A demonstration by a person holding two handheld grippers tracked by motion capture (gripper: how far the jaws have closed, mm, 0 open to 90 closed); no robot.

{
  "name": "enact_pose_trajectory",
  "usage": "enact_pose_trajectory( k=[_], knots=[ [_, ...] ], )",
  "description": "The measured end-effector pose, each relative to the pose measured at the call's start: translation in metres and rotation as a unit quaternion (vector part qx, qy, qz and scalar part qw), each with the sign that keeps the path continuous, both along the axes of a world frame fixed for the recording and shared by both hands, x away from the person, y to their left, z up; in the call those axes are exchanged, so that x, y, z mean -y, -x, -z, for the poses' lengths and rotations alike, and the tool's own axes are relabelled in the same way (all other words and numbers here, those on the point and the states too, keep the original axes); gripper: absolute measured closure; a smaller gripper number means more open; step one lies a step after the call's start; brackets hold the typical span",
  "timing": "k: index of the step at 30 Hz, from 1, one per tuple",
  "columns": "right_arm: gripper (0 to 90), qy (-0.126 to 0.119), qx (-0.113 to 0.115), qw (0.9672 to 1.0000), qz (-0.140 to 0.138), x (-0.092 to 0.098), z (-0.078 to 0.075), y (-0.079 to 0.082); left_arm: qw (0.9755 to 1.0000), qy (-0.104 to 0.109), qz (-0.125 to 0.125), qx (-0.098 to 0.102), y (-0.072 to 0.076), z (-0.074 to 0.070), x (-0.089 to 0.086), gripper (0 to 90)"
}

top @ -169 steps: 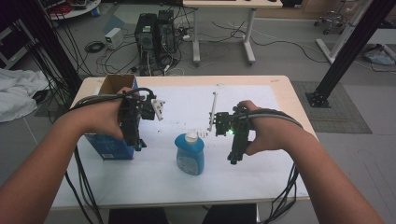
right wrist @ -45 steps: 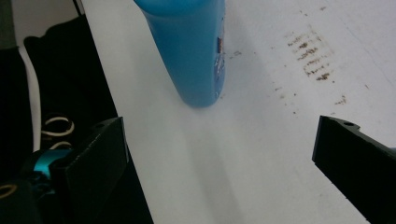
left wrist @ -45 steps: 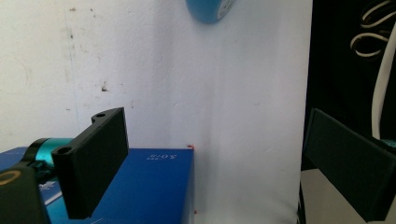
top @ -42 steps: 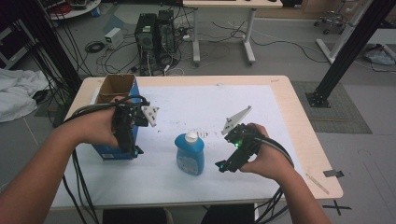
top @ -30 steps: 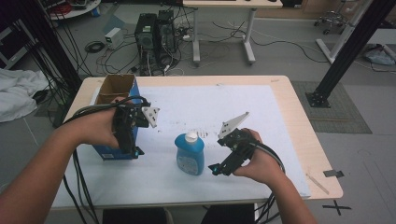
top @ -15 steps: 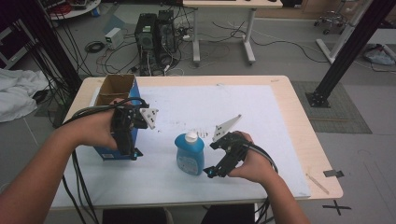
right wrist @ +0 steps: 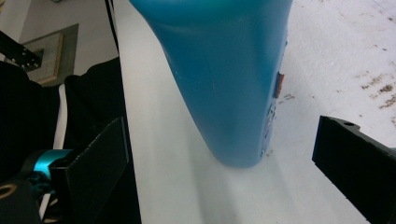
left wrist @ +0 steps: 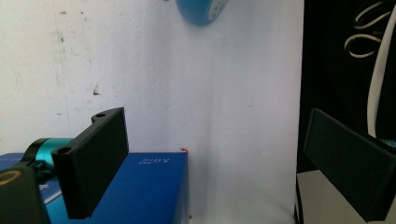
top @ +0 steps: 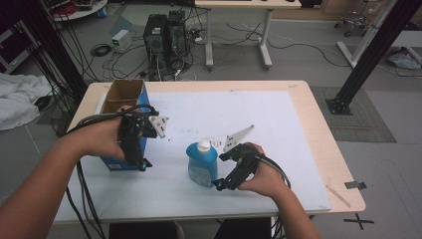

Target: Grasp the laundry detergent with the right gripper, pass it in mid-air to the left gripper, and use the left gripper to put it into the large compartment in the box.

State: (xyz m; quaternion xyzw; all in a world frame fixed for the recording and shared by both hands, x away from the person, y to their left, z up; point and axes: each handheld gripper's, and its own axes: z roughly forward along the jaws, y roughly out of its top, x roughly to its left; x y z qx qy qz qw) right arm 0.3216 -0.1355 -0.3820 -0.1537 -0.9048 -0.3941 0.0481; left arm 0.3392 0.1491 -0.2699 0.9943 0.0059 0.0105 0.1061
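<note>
The upright blue bottle [top: 202, 163] stood directly ahead of the right gripper [top: 217, 182], between its wide-open, empty fingers [right wrist: 93, 163] (left gripper [left wrist: 205, 163] likewise spread, farther off).

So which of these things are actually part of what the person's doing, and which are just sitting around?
Likely in use:
- blue bottle, standing upright, with the open right claw closing in on it
- blue cardboard box, open-topped, with the open left claw held over its near edge

Just lying about:
- computer towers and cables on the floor
- white cloth left of the table
</note>
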Motion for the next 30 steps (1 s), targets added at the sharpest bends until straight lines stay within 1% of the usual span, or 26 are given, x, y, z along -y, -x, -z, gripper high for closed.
enact_pose_trajectory(
  k=[5, 9, 16, 20, 22, 26, 30],
  knots=[
    [2.6, -0.017, 0.008, 0.9998, 0.007, -0.003, 0.004, 0.001, 1.0000, 0.002, -0.001, 0.000, 0.001, 0.000, 0.001, 6.7],
    [2.6, -0.035, 0.008, 0.9993, 0.012, -0.006, 0.009, 0.002, 1.0000, 0.001, 0.000, 0.000, 0.001, 0.000, 0.002, 6.7],
    [2.6, -0.047, 0.014, 0.9986, 0.018, -0.013, 0.014, 0.002, 1.0000, 0.002, 0.000, 0.003, 0.003, -0.002, 0.001, 6.7],
    [2.6, -0.051, 0.018, 0.9981, 0.030, -0.018, 0.019, 0.002, 1.0000, 0.001, 0.000, 0.004, 0.004, -0.002, 0.000, 6.7],
    [2.7, -0.053, 0.026, 0.9975, 0.038, -0.022, 0.024, 0.002, 1.0000, 0.001, 0.000, 0.005, 0.004, -0.002, 0.000, 6.7],
    [3.1, -0.061, 0.034, 0.9966, 0.043, -0.024, 0.026, 0.003, 1.0000, 0.002, 0.000, 0.006, 0.004, -0.002, -0.001, 6.7],
    [4.3, -0.075, 0.042, 0.9951, 0.049, -0.025, 0.026, 0.002, 1.0000, 0.003, -0.002, 0.007, 0.004, -0.002, -0.002, 6.7]
  ],
)
